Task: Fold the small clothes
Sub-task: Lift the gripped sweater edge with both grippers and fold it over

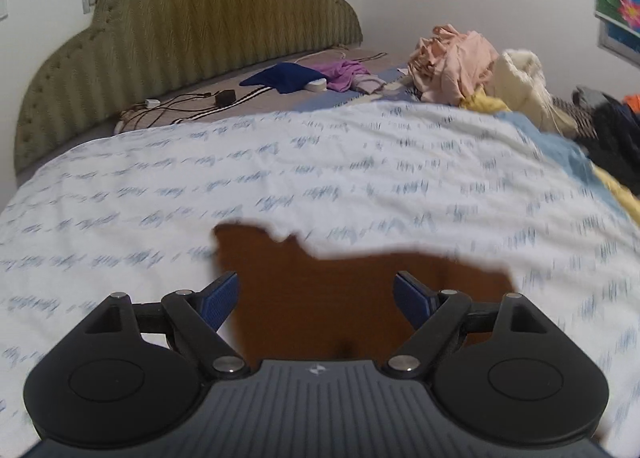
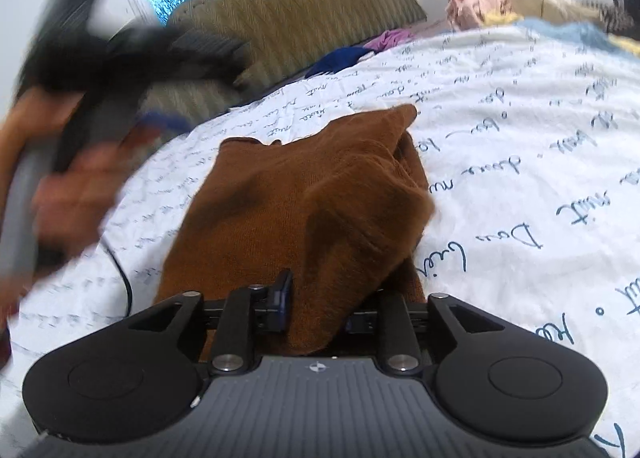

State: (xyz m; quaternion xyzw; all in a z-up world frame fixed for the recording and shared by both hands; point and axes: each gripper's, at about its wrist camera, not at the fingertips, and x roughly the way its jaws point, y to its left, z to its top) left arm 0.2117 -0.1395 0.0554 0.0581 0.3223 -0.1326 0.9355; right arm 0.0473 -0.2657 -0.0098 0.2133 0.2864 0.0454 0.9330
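Note:
A small brown knit garment lies crumpled on the white bedsheet with blue script. My right gripper is shut on its near edge, the cloth bunched between the blue pads. My left gripper is open, its blue fingertips wide apart just over the same brown garment, not holding it. The left gripper also shows, blurred, at the left of the right wrist view, held by a hand.
A pile of pink, cream and yellow clothes sits at the bed's far right, dark clothes beyond. A navy cloth, purple cloth and cables lie near the green padded headboard.

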